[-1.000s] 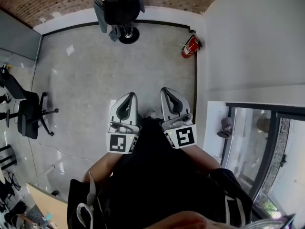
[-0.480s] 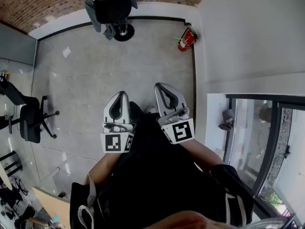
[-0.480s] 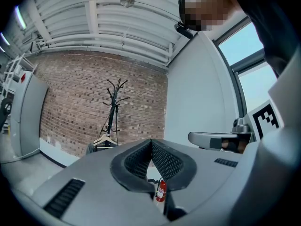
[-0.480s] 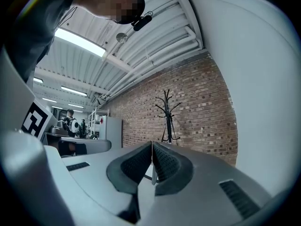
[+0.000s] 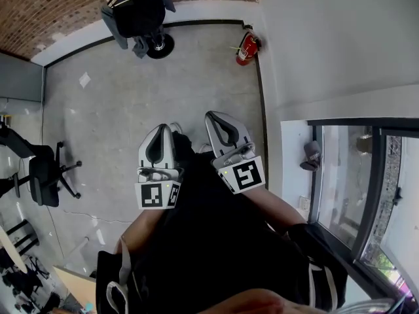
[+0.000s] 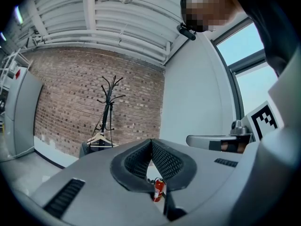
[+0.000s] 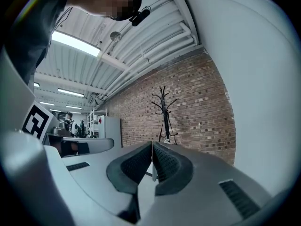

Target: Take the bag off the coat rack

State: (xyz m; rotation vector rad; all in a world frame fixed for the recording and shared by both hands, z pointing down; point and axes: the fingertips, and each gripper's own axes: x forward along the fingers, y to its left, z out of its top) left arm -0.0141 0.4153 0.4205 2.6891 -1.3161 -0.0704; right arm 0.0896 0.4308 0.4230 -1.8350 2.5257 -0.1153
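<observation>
Head view shows the coat rack far off at the top, by the brick wall. A dark bag hangs on it, under what looks like a pale hanger. The left gripper and the right gripper sit side by side, close to the person's body. Both point level toward the rack. They are well apart from the bag, with a lot of bare grey floor in between.

Left gripper view shows its two jaws pressed together with nothing in them. Right gripper view shows the same: jaws closed tight, nothing held.

So the step now, I think, is to walk up to the rack. To do it well, go straight across the floor and keep the rack in the middle of both gripper views. Keep clear of the red fire extinguisher by the white wall on the right. Stop when the bag is just in front of the jaws. Open one gripper wide before it gets to the bag, not after. Aim for the strap or the top loop; I cannot see it from here. Grip it firmly, then lift up first so it comes off the hook. A pull to the side could tip the thin rack or drag the hanger down.
</observation>
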